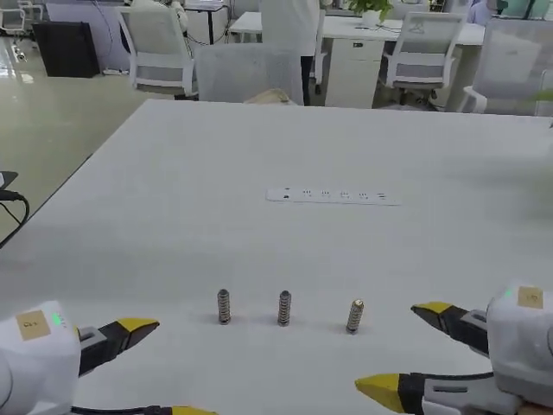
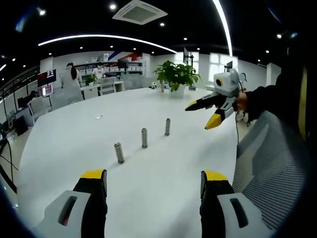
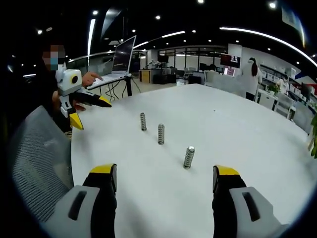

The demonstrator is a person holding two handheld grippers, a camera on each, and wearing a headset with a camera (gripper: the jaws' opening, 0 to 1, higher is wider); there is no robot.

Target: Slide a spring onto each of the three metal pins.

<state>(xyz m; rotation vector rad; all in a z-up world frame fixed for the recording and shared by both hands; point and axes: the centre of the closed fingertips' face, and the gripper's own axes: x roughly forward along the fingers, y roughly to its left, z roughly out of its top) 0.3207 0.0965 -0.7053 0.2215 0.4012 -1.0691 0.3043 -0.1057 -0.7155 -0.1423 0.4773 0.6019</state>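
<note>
Seemingly little left to do: springs [image 1: 224, 311] already sleeved over all three pins, judging by the coils around the left pin [image 1: 223, 296], the middle pin [image 1: 284, 296] and the right pin [image 1: 357, 306], lined up in a row on the white table [image 1: 259, 156]. Biggest danger from here: knocking the row over with a careless sweep, with no visible base or fixing under the pins. Most exposed: the right pin, tilted slightly away from the middle pin, bright tip showing above its coil, so possibly not fully seated; could topple at a nudge, or shed its coil if bumped. Left gripper [image 1: 164, 367] well to the left of the middle pin and nearer the person, jaws spread wide, holding nothing. Right gripper [image 1: 396, 346] to the right of the middle pin, just beyond the right pin yet apart from it, jaws likewise wide apart and empty. Probably safest to draw both straight back toward the person, away from the middle pin, without crossing the row.
</note>
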